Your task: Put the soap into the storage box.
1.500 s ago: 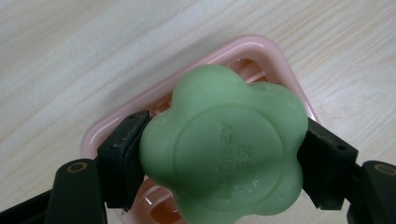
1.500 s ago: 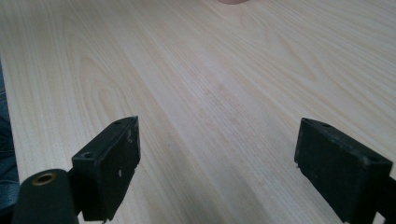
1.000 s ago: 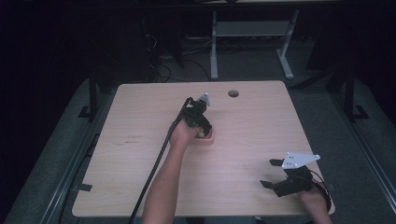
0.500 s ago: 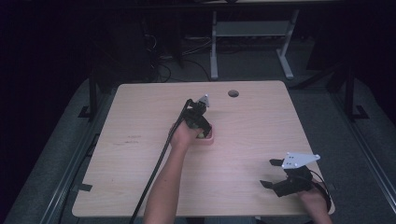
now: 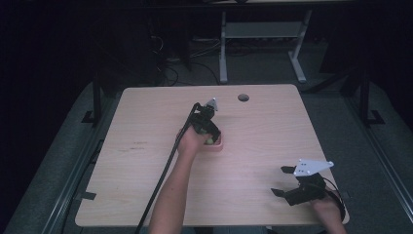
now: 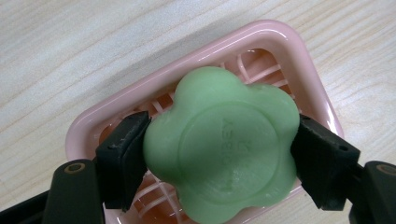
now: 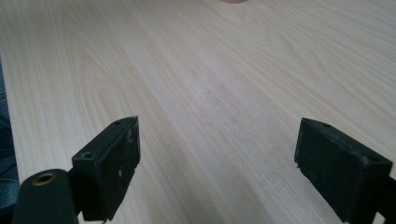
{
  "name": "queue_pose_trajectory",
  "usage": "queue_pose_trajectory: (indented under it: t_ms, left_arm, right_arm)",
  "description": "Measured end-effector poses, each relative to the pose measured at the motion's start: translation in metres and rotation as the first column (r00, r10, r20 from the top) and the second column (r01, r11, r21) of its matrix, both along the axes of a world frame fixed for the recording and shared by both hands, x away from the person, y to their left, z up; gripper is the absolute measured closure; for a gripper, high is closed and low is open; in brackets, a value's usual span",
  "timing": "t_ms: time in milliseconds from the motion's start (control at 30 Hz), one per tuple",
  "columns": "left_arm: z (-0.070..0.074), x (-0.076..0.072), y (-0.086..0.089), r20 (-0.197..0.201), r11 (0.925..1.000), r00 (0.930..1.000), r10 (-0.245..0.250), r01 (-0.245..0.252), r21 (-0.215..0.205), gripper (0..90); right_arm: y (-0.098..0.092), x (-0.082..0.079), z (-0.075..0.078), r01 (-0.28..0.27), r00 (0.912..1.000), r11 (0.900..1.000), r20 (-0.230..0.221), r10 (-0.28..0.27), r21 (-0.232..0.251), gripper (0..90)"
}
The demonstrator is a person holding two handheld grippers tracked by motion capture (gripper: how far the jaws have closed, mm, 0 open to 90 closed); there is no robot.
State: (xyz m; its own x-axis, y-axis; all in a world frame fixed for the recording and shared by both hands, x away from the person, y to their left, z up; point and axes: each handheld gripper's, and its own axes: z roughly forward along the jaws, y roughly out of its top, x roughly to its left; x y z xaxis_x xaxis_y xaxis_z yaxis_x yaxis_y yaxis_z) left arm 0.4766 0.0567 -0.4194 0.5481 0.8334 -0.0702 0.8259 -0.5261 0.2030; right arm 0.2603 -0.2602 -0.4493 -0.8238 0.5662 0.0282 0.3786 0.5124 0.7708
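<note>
Table (image 5: pixel 146 126): light wood-grain top, rounded corners, carries everything; bare grain runs ahead of the right tongs (image 7: pixel 217 172). Round cable hole (image 5: pixel 243 97) in the top, beyond the left tongs (image 5: pixel 208 139) and off to their right, near the far edge. Faint dark scuff (image 5: pixel 132 145) on the wood, left of the left tongs. White desk frame (image 5: pixel 263 39) on the dark floor well beyond the far edge, loose cables (image 5: pixel 168 73) beside it.

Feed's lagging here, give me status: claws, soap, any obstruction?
Left claw shut on green soap, over pink dish. Right claw open, holding nothing. Nothing in the way.
</note>
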Motion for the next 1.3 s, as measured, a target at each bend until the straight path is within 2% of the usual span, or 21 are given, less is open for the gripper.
queue_pose_trajectory:
  t_ms: [167, 467, 667, 1033, 1233, 1300]
  left_arm:
    - [0.004, -0.001, 0.002, 0.009, 0.9999, 1.0, 0.0, 0.0, -0.014, 25.4]
    - [0.009, -0.005, 0.005, 0.026, 0.9999, 0.9996, -0.006, 0.006, -0.015, 24.0]
    - [0.015, -0.01, 0.01, 0.044, 0.999, 0.999, -0.004, 0.006, -0.043, 24.0]
    - [0.026, -0.02, 0.016, 0.077, 0.9974, 0.9966, -0.03, 0.035, -0.063, 24.0]
    - [0.028, -0.024, 0.019, 0.08, 0.9964, 0.9958, -0.046, 0.051, -0.067, 24.0]
    - [0.028, -0.025, 0.02, 0.08, 0.9961, 0.9962, -0.033, 0.039, -0.078, 23.9]
  right_arm:
    - [0.0, 0.0, 0.0, 0.0, 1.0, 1.0, -0.001, 0.0, -0.001, 13.8]
    - [0.0, 0.0, 0.001, 0.001, 1.0, 1.0, 0.001, -0.001, 0.002, 13.8]
    - [0.001, 0.0, 0.0, -0.001, 1.0, 1.0, -0.004, 0.001, -0.004, 13.7]
    - [0.001, 0.0, -0.001, 0.001, 1.0, 1.0, -0.004, -0.001, -0.009, 13.8]
    - [0.001, 0.001, -0.002, 0.005, 1.0, 1.0, -0.009, -0.005, -0.013, 13.8]
    - [0.001, 0.001, -0.002, 0.008, 0.9999, 1.0, -0.013, -0.008, -0.012, 13.8]
